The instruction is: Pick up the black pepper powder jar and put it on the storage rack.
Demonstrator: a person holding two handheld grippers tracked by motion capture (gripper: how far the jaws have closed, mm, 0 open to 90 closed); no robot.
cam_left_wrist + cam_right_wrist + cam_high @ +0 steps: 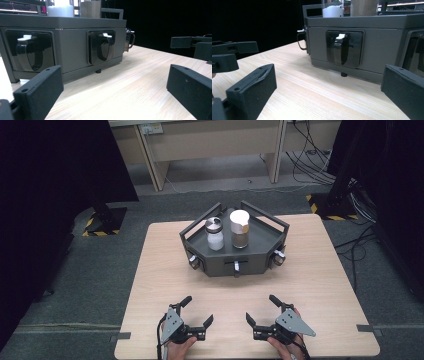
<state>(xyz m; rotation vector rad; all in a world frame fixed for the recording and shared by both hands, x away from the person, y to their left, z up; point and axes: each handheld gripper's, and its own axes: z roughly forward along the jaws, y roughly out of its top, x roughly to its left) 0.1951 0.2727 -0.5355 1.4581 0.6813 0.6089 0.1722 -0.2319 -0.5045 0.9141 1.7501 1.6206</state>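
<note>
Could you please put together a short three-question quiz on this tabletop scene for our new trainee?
1. True or false: both the left gripper and the right gripper are open and hold nothing.
2. Which jar has the plain white cap? A) the white-filled jar B) the brown-filled jar
3. Where do the two jars stand?

Key
1. True: each gripper's jaws stand apart over the bare wooden table.
2. B; the other has a metal lid.
3. Side by side on top of the dark grey tray, which carries handles on its front faces.

Overhead; low, tableward claw views
</note>
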